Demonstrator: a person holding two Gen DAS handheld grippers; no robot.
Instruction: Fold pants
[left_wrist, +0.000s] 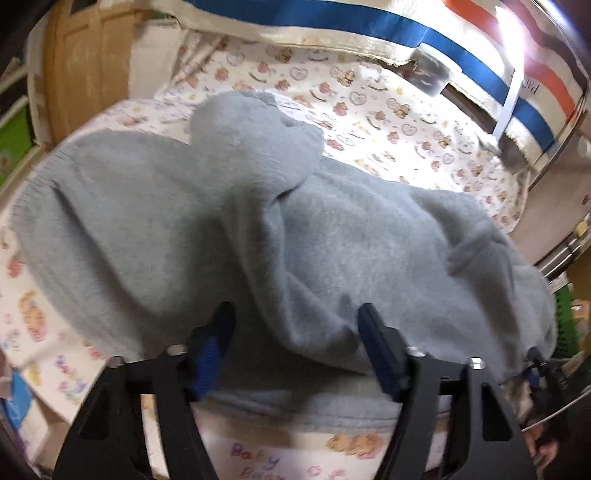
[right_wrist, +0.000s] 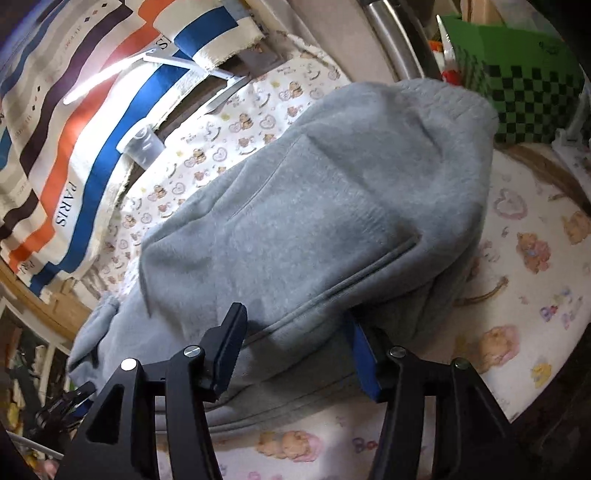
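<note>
Pants (left_wrist: 258, 221), grey and fleecy, lie bunched on a desk covered with a bear-print sheet (left_wrist: 388, 122), already doubled into a thick heap. The left gripper (left_wrist: 295, 332) straddles a raised fold near the front hem, jaws spread with cloth between them but not visibly pinched. The right gripper (right_wrist: 295, 332) sits likewise over the near edge by a seam, jaws apart around the cloth. Both likely stand at the front edge so that 2 corners can be lifted together. A striped cloth (right_wrist: 74, 155) hangs behind.
</note>
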